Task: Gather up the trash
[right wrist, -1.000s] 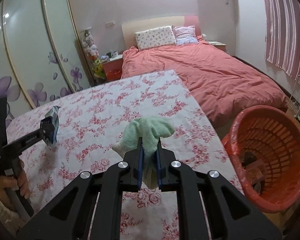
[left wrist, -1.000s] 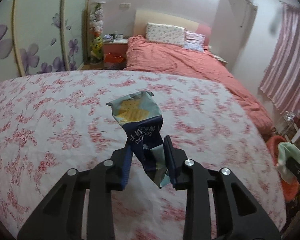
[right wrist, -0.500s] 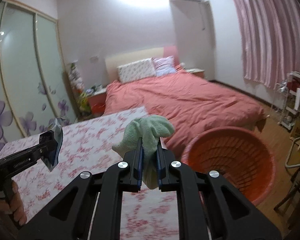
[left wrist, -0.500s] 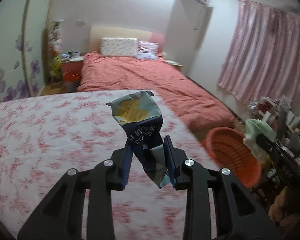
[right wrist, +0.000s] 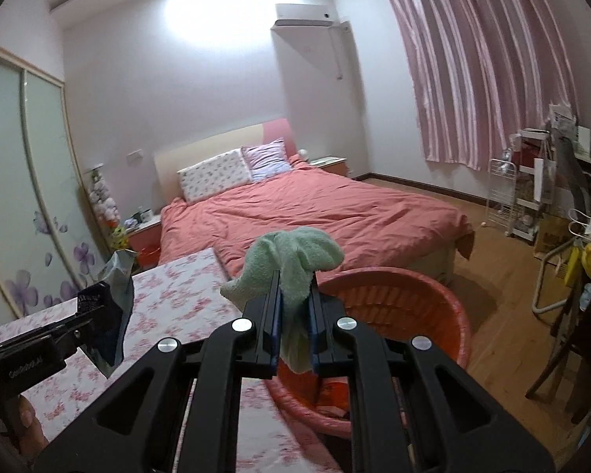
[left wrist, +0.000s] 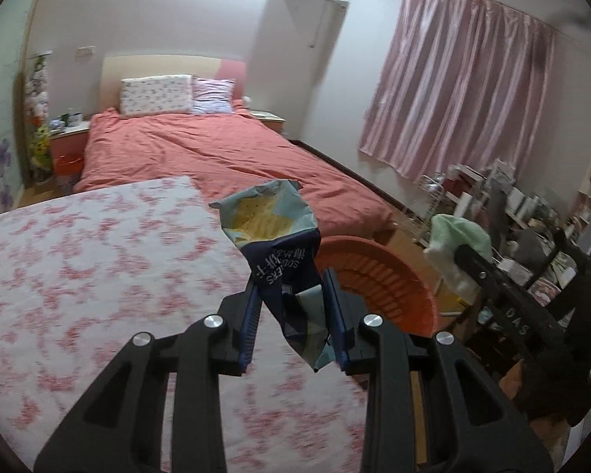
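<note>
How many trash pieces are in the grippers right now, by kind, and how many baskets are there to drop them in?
Snack wrapper, clamped in the left gripper: 1
Green cloth, clamped in the right gripper: 1
Orange basket, beside the floral-covered surface: 1
Total: 3 things, 2 of them held trash

Bedroom with pale walls and a wooden floor. Bed with a coral cover and two pillows against the far wall. Right of the bed, pink curtains drawn shut; above its head end, an air conditioner. Left of the bed, a nightstand, then sliding wardrobe doors with purple flowers. Bright glare high on the wall.
</note>
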Demonstrator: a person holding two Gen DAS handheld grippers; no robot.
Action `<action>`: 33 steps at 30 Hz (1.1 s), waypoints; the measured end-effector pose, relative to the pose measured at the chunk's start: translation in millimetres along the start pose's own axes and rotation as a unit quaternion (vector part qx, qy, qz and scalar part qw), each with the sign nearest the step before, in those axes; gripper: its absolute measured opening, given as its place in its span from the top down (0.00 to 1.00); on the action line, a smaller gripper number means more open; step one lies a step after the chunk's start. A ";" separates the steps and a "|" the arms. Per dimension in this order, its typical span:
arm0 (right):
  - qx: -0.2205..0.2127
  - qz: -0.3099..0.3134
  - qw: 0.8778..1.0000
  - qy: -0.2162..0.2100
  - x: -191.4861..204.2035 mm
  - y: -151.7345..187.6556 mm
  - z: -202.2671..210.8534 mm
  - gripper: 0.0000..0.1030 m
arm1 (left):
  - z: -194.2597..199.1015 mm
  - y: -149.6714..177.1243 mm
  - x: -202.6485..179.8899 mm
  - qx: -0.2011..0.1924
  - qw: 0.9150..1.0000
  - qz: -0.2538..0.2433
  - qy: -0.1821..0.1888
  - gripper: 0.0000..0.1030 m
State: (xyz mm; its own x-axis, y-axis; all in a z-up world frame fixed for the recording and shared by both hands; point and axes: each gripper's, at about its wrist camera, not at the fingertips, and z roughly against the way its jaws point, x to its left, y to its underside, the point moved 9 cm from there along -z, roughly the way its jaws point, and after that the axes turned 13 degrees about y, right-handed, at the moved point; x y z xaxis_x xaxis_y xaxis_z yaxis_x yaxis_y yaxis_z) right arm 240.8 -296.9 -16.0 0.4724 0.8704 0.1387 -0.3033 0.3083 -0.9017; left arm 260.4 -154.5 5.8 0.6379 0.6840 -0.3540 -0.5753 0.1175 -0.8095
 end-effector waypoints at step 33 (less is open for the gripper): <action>0.038 -0.040 0.998 0.011 -57.7 13.4 -15.3 0.39 | -120.6 45.2 -6.5 0.094 0.995 0.018 -0.004 0.42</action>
State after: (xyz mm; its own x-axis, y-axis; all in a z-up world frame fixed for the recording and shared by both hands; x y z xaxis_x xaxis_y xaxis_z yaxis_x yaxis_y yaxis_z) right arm 222.2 -348.9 -42.4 0.5159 0.8333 0.1987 -0.3253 0.4052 -0.8544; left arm 291.9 -240.4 -85.0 0.6110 0.6959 -0.3773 -0.6840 0.2242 -0.6942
